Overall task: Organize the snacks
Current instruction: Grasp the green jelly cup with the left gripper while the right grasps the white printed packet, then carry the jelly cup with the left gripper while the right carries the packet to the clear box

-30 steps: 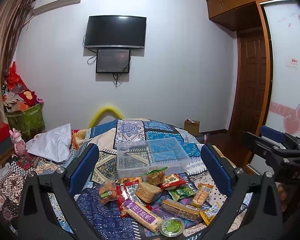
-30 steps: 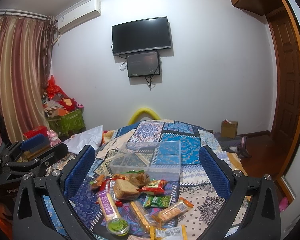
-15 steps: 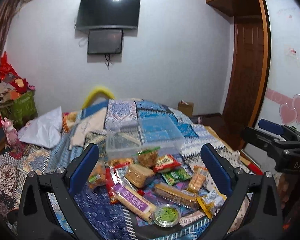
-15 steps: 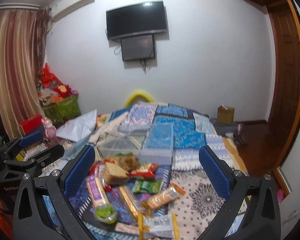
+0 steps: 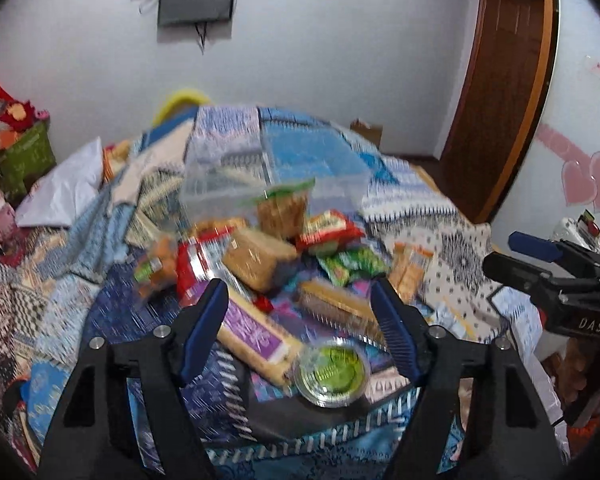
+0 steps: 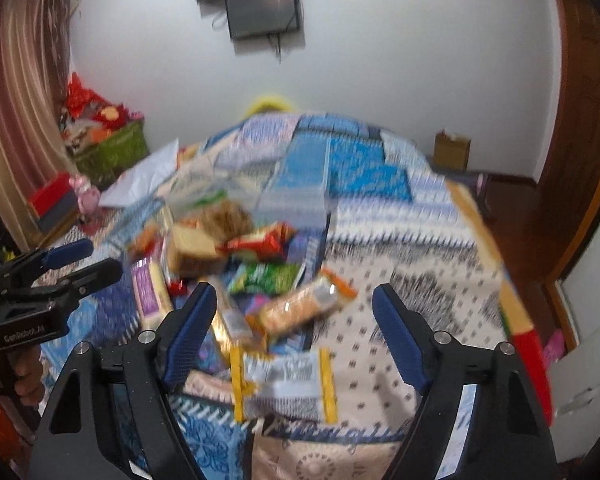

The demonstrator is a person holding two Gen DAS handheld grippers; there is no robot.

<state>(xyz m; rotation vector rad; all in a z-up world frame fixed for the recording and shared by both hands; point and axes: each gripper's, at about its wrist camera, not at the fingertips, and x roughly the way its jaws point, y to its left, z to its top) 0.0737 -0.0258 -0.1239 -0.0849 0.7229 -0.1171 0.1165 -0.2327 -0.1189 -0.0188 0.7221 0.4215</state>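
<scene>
A pile of snack packets (image 5: 276, 256) lies on the patterned bed quilt (image 5: 60, 280), in front of a clear plastic box (image 5: 228, 184). Near me are a purple-labelled bar (image 5: 256, 336), a green-lidded cup (image 5: 332, 368) and a brown wafer pack (image 5: 336, 308). My left gripper (image 5: 300, 320) is open and empty, just above the purple bar and the cup. My right gripper (image 6: 294, 334) is open and empty above a yellow-edged silver packet (image 6: 284, 380) and an orange cracker pack (image 6: 304, 304). Both views are blurred by motion.
A white pillow (image 5: 64, 192) lies at the bed's left. A green crate of red things (image 6: 108, 148) stands by the curtain. A wooden door (image 5: 500, 80) is at the right. A small cardboard box (image 6: 452, 150) sits on the floor by the wall.
Both grippers have tilted down and moved closer to the snack pile. Their jaws have narrowed but stay open. Nothing has been picked up.
</scene>
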